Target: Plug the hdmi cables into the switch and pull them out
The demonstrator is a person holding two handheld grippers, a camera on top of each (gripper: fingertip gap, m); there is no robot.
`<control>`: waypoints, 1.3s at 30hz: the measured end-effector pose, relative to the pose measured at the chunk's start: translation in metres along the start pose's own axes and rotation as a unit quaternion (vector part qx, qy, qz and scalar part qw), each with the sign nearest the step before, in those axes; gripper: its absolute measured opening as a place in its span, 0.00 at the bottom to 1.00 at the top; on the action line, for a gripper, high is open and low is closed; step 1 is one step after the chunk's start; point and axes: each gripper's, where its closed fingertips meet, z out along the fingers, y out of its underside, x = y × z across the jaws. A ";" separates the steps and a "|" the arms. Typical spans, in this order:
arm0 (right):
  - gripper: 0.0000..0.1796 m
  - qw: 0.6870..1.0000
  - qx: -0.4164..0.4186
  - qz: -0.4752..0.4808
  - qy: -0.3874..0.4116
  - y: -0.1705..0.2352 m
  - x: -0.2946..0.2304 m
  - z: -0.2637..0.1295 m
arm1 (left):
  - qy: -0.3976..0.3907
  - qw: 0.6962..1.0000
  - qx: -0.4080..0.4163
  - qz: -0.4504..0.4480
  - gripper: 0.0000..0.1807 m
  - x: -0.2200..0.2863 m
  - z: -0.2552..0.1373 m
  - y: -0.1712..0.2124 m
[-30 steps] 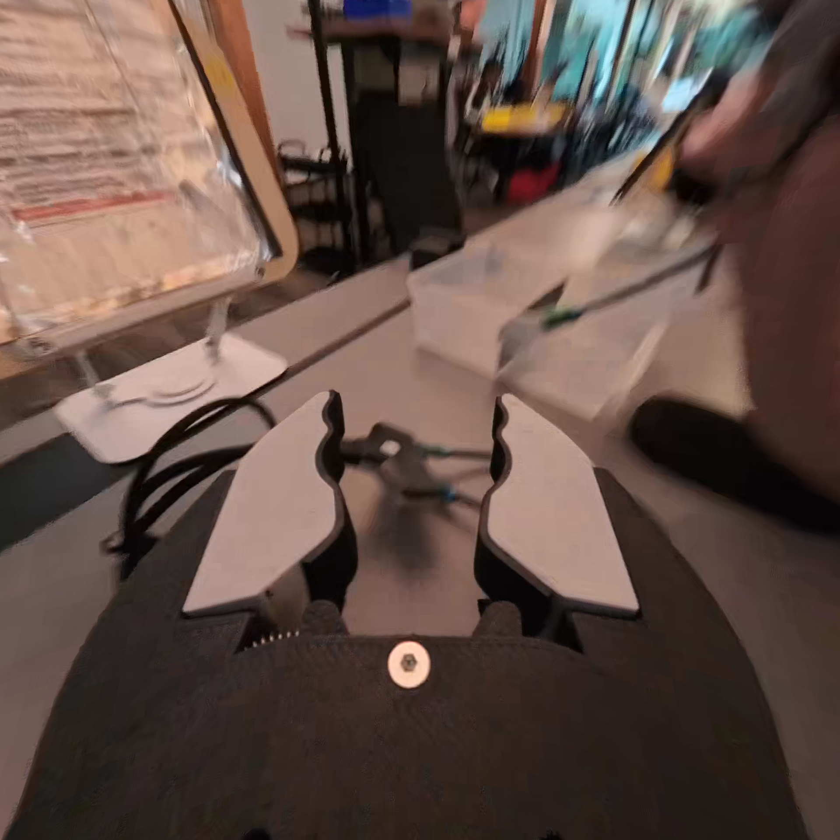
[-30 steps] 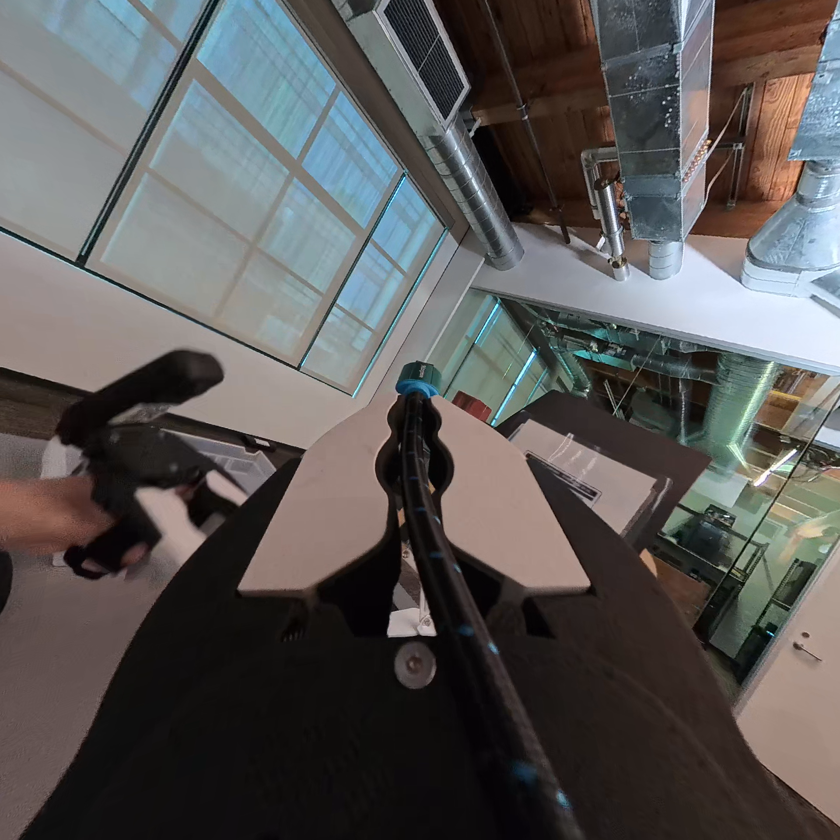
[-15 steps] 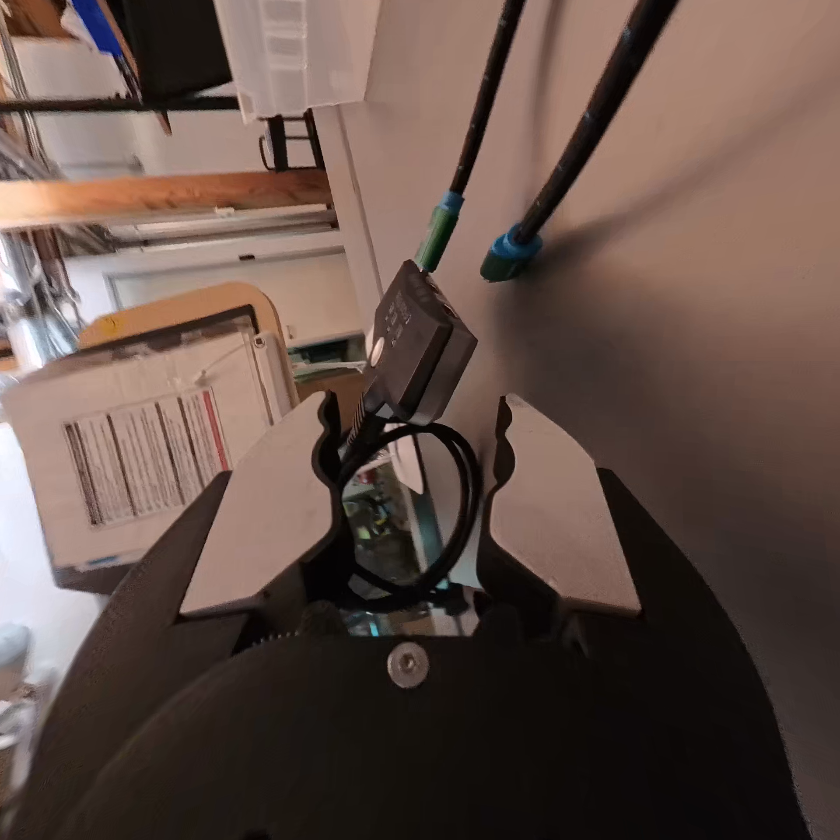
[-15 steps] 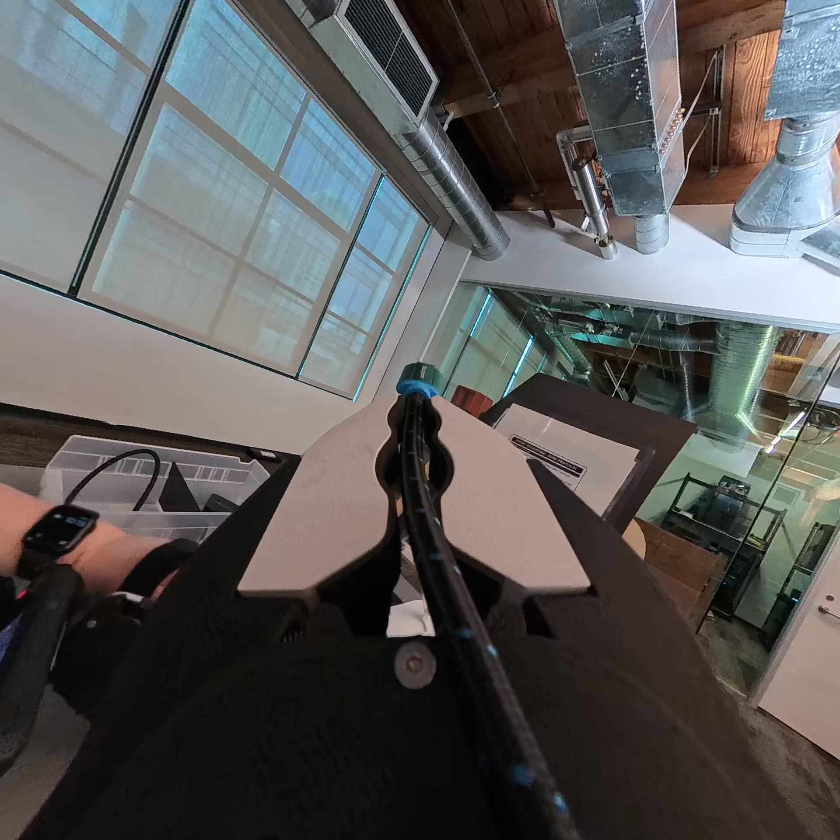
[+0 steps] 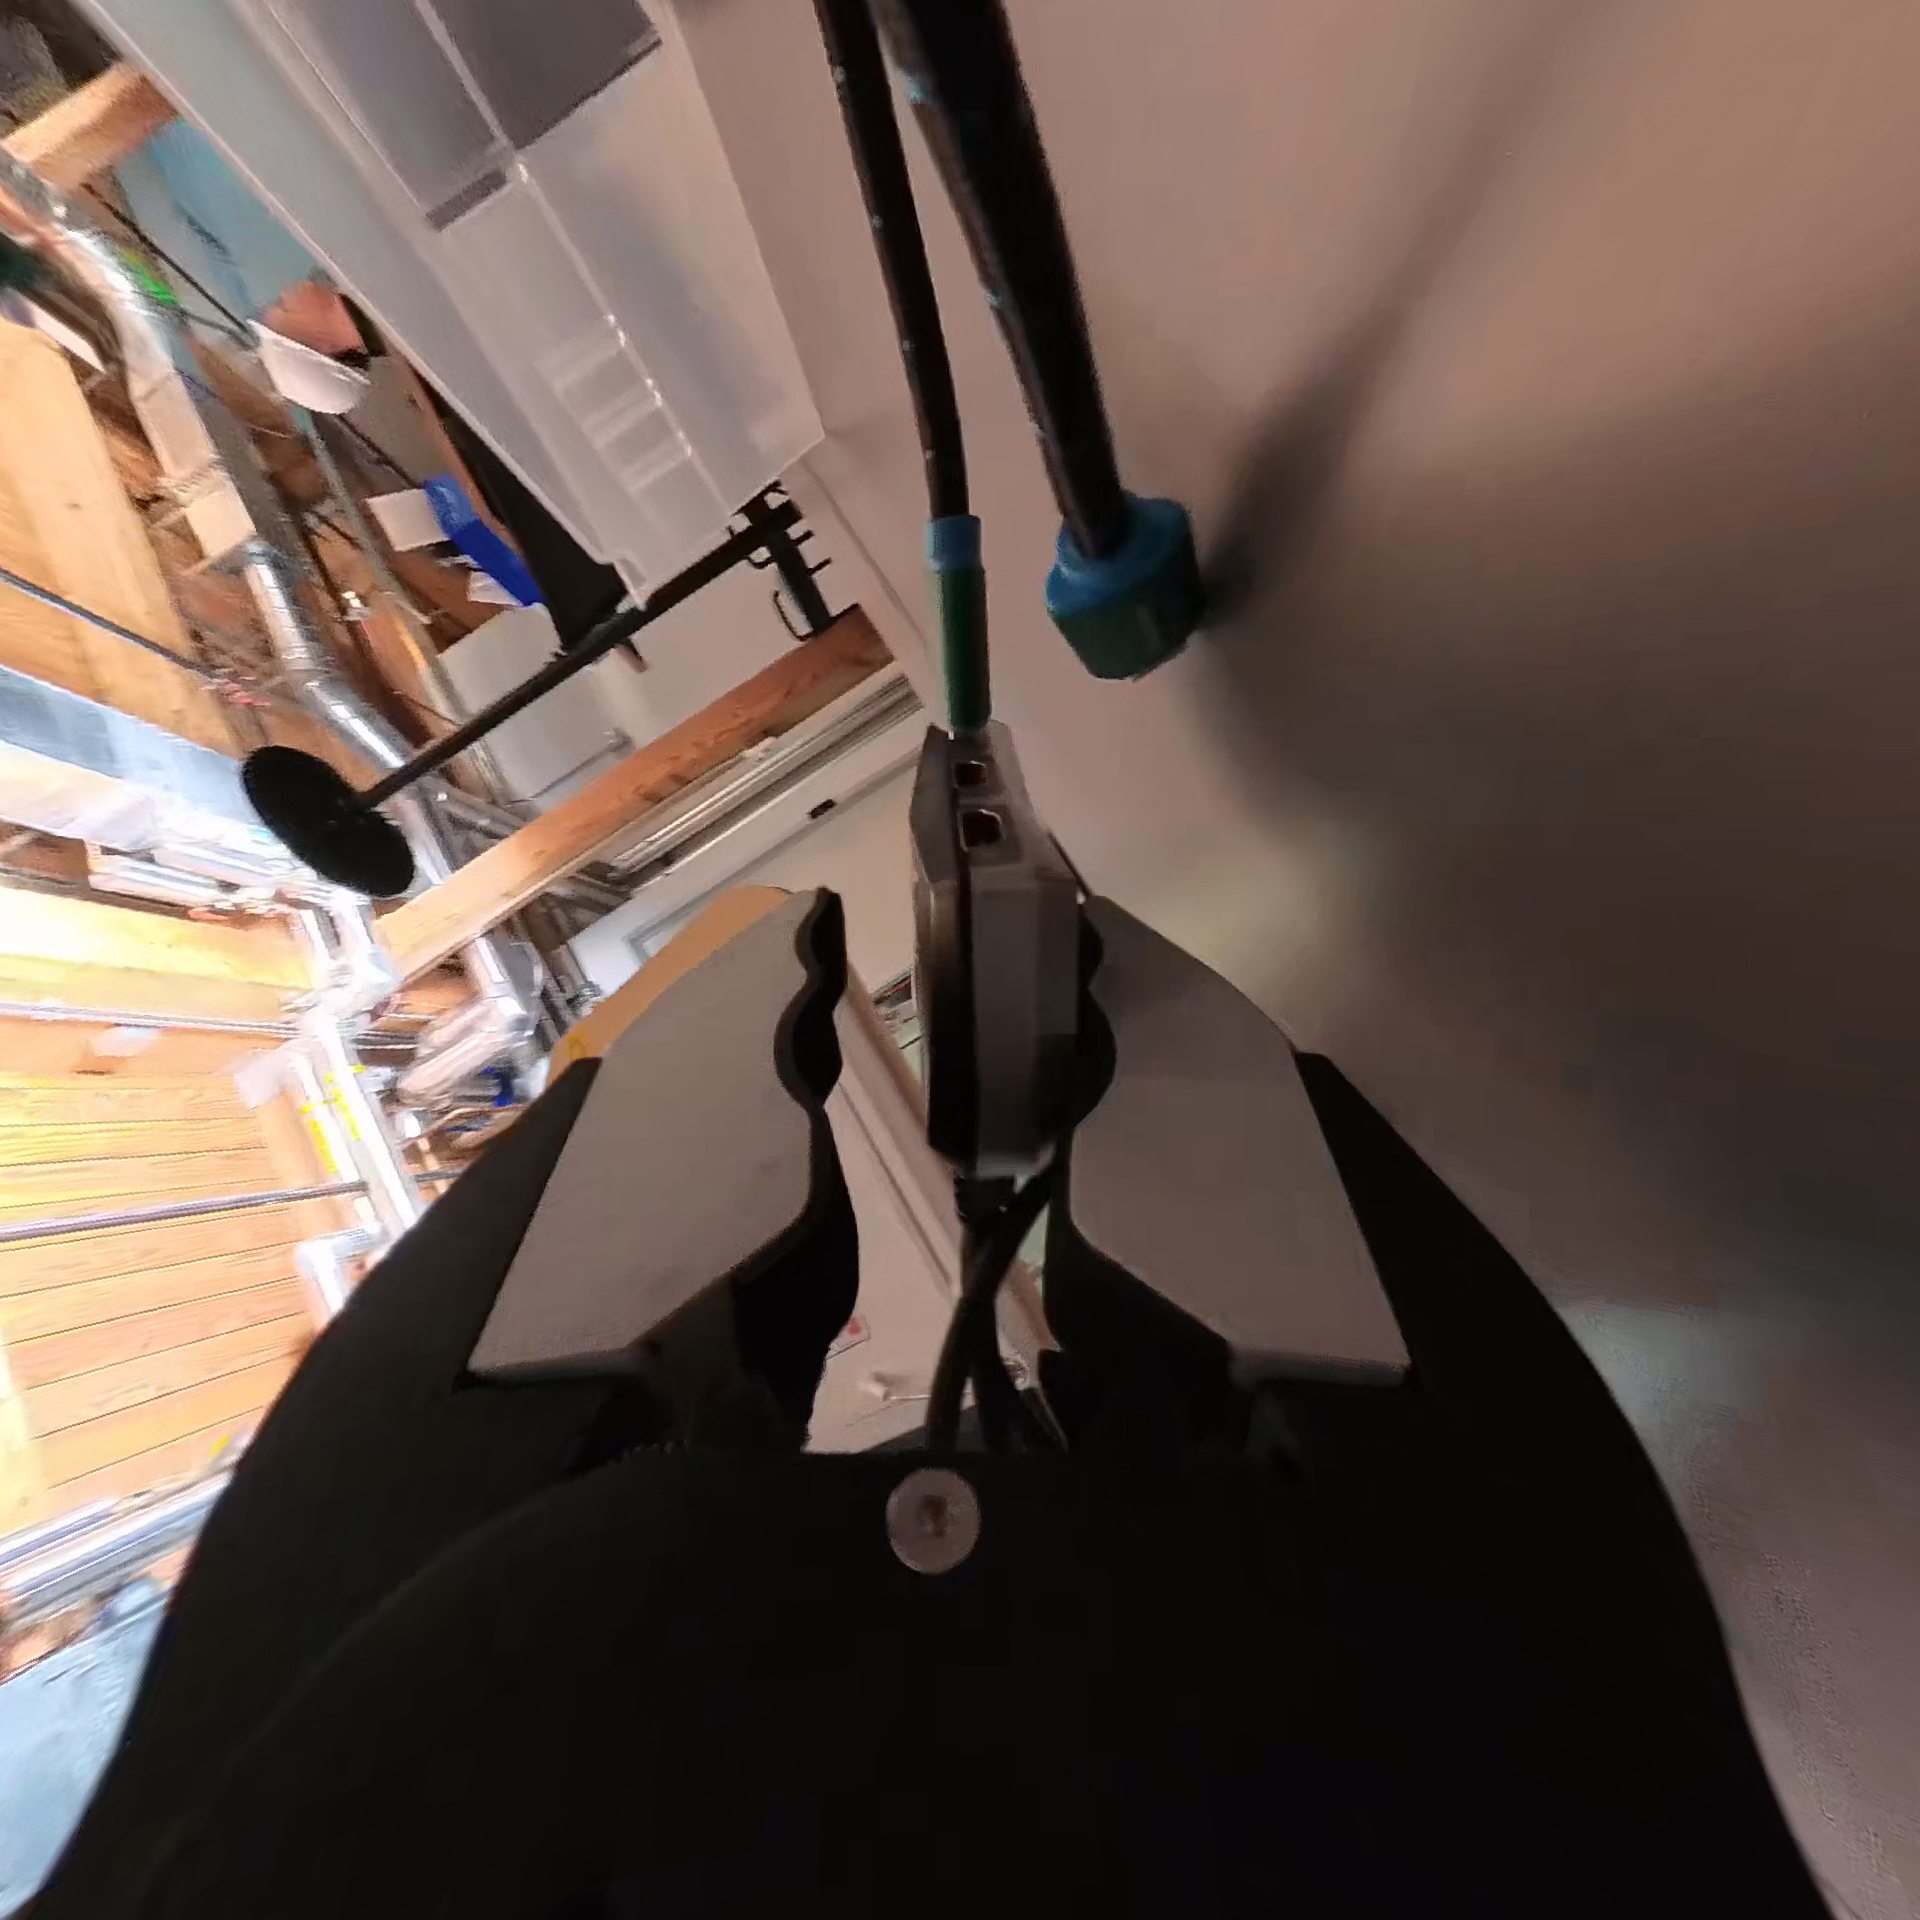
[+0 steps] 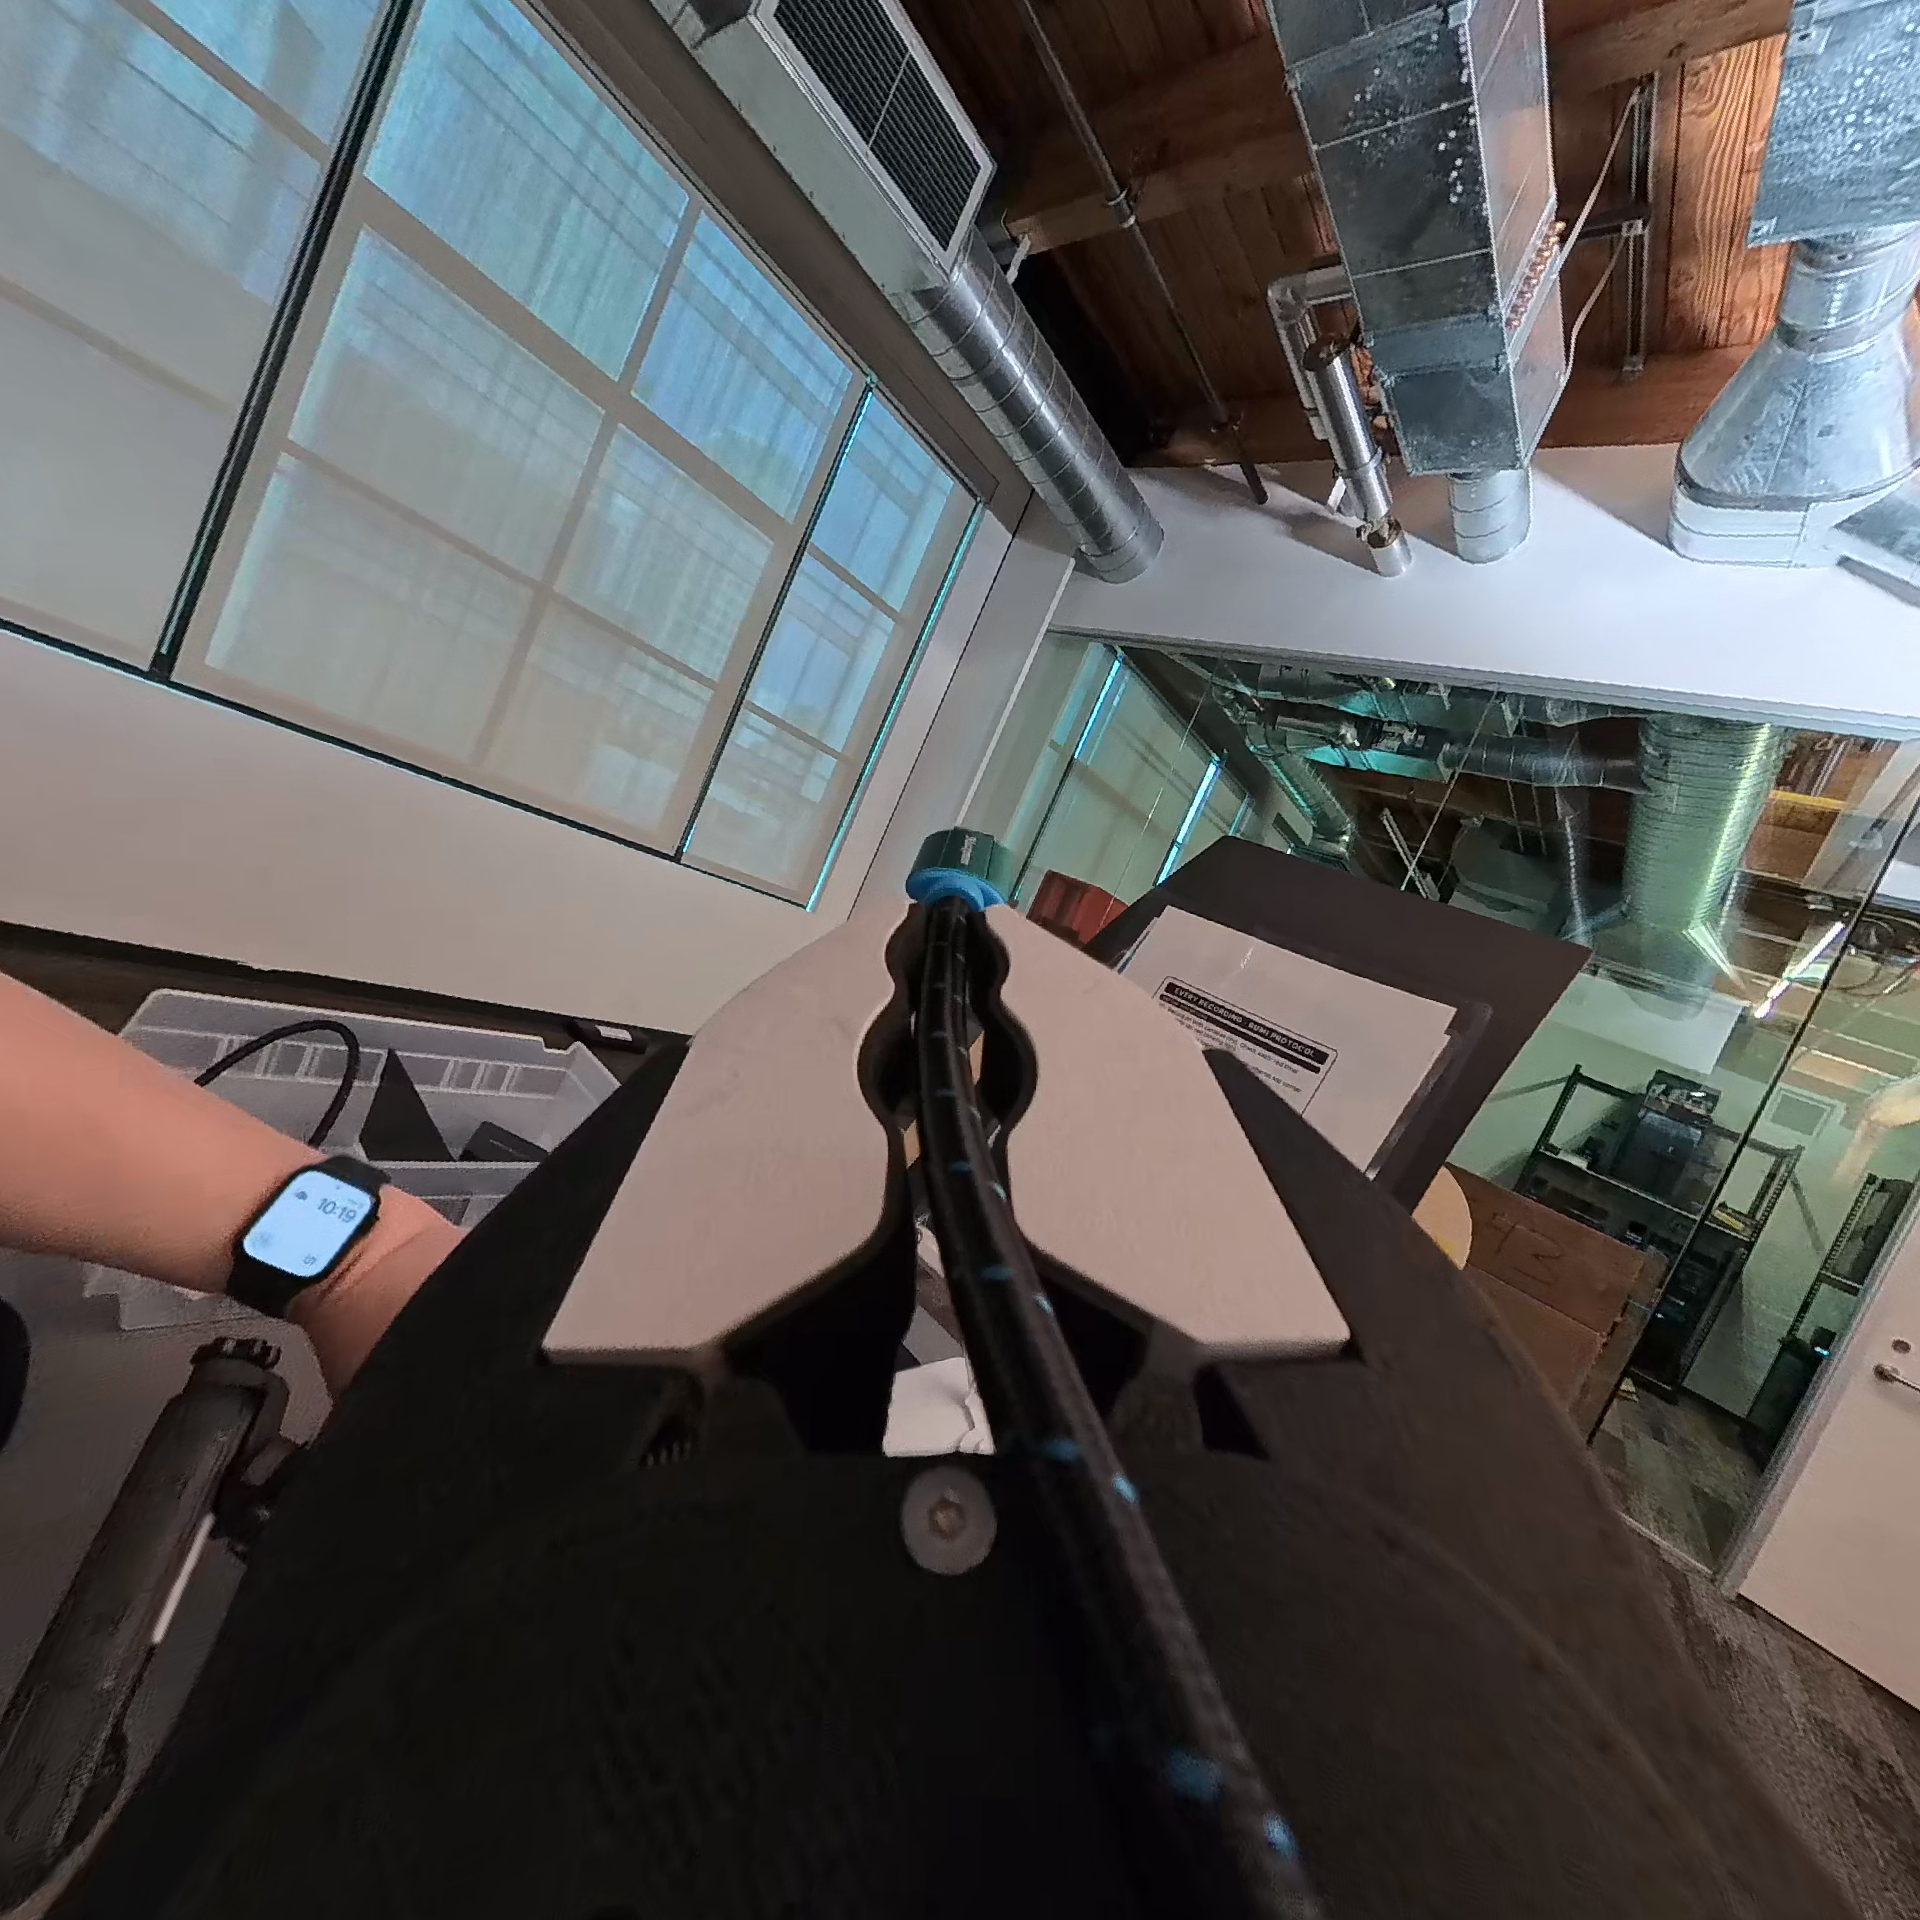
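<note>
In the left wrist view my left gripper [image 5: 961, 912] is open, with the dark grey switch [image 5: 992, 997] between its fingers. The switch lies against the right finger, with a gap to the left finger. A black cable with a green plug [image 5: 961, 644] is plugged into the switch's far end. A second plug with a blue collar [image 5: 1122, 603] is free just right of it, near the table [image 5: 1507, 727]. My right gripper [image 6: 945, 925] is shut on a black cable [image 6: 961, 1143], tilted up at the ceiling. Its blue-collared plug [image 6: 961, 868] sticks out past the fingertips.
A clear plastic bin [image 5: 623, 343] stands on the table beyond the switch and also shows in the right wrist view [image 6: 343, 1049]. A person's wrist with a watch [image 6: 301, 1236] and the other gripper's handle [image 6: 135, 1538] are at the left. A dark sign board [image 6: 1351, 997] stands right.
My left gripper rolled over and moved up to the switch, which now sits between its open fingers. My right gripper stays shut on its cable, almost still.
</note>
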 end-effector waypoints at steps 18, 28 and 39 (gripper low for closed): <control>0.04 0.995 -0.058 0.057 -0.053 0.024 -0.008 0.008 | -0.105 0.950 -0.142 -0.259 0.13 -0.068 -0.014 0.071; 0.04 0.964 -0.163 0.160 -0.137 0.041 -0.073 0.023 | -0.153 0.907 -0.116 -0.374 0.12 -0.092 -0.038 0.098; 0.04 0.945 -0.162 0.258 -0.122 0.067 -0.105 0.037 | -0.138 0.919 -0.144 -0.339 0.12 -0.075 -0.040 0.109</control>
